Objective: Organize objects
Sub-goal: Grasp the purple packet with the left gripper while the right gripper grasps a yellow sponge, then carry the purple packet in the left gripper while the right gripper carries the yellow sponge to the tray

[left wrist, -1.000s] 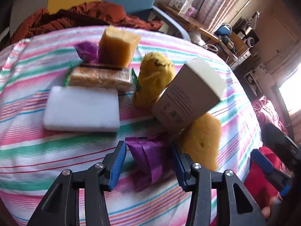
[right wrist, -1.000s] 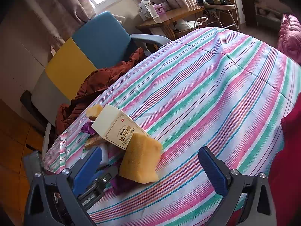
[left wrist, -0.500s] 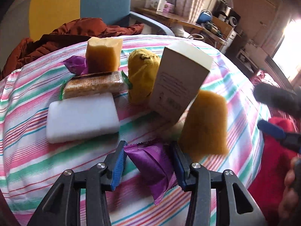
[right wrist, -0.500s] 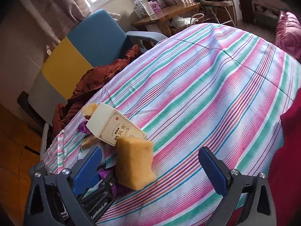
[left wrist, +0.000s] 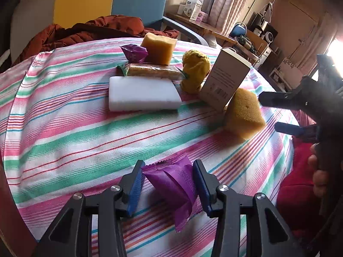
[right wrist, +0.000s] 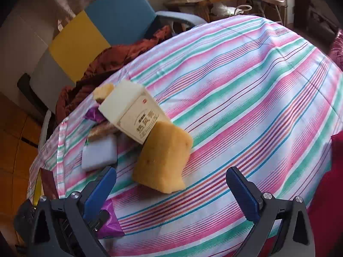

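Clamping the purple snack packet across its puffed middle in my left gripper above the striped tablecloth; light, crinkly, slippery; right gripper gapes empty.

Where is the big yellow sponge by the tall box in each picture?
Left wrist view: the sponge sits right of centre, its corner touching the foot of the box, near the right gripper.
Right wrist view: the sponge is left of centre, just ahead of the open jaws, below the box.
Shared landmark: the white block, which lies flat on the striped cloth in both views.
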Tool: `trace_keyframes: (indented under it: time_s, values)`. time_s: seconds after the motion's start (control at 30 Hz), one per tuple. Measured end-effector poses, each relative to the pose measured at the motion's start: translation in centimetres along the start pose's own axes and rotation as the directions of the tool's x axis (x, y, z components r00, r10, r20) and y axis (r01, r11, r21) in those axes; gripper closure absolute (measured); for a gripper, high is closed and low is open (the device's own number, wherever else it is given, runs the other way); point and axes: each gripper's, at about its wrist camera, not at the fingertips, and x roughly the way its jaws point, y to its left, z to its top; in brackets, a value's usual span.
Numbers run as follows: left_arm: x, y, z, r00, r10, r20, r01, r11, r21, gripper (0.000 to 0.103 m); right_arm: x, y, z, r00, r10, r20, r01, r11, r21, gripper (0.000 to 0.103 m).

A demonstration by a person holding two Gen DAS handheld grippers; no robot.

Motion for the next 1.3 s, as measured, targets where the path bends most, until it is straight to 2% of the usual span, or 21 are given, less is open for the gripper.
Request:
trace_keyframes:
  time_s: [0.27, 0.5, 0.53, 0.57, 0.6, 0.63, 0.73, 0.93, 0.97, 1.2, 1.3]
  values:
    - [0.1, 0.1, -0.6, 1.000, -0.013, 0.027, 0.013, 1.000, -0.007, 0.056, 1.5, 0.6, 0.8, 0.999, -0.053, -0.002, 0.053, 0.998, -0.026, 0.000]
    - [-0.7, 0.2, -1.3, 0.999, 0.000, 0.042, 0.000, 1.000, -0.020, 0.057, 3.2, 0.7, 1.2, 0.998, -0.051, -0.047, 0.049, 0.997, -0.051, 0.001]
    - [-0.8, 0.1, -1.4, 0.999, 0.004, 0.042, -0.003, 1.000, -0.022, 0.057, 3.4, 1.0, 1.1, 0.997, -0.055, -0.055, 0.051, 0.996, -0.070, 0.009]
    - [-0.9, 0.1, -1.5, 0.999, 0.005, 0.041, -0.004, 1.000, -0.024, 0.057, 3.5, 1.1, 1.0, 0.997, -0.048, -0.059, 0.043, 0.996, -0.079, 0.027]
    - [-1.0, 0.1, -1.6, 0.999, 0.008, 0.038, -0.007, 1.000, -0.024, 0.058, 3.6, 1.3, 0.8, 0.997, -0.031, -0.068, 0.025, 0.996, -0.089, 0.035]
    - [-1.2, 0.1, -1.7, 0.999, 0.010, 0.036, -0.009, 1.000, -0.026, 0.058, 3.6, 1.4, 0.7, 0.997, -0.014, -0.075, 0.007, 0.996, -0.094, 0.042]
    - [-2.1, -0.1, -2.1, 0.999, 0.019, 0.034, -0.019, 1.000, -0.015, 0.062, 3.0, 1.6, 0.5, 0.998, -0.004, -0.058, -0.003, 0.994, -0.107, 0.054]
    - [-4.3, -0.7, -2.6, 0.998, 0.022, 0.064, -0.026, 0.999, 0.048, 0.071, 1.1, 2.2, -0.8, 0.999, 0.004, -0.043, -0.009, 0.993, -0.121, 0.057]
    - [-4.3, -0.5, -2.7, 0.998, 0.016, 0.059, -0.019, 0.999, 0.042, 0.080, 0.9, 2.4, -1.1, 0.999, 0.002, -0.045, -0.008, 0.992, -0.125, 0.057]
    - [-4.9, 0.6, -3.8, 0.999, -0.007, 0.044, 0.006, 1.000, 0.022, 0.079, -2.6, 4.2, -3.3, 0.998, 0.064, 0.011, -0.060, 0.979, -0.194, 0.057]
    - [-5.1, 1.3, -4.1, 0.999, -0.020, 0.025, 0.021, 0.999, -0.031, 0.064, -2.4, 4.4, -3.9, 0.998, 0.054, 0.010, -0.051, 0.978, -0.204, 0.057]
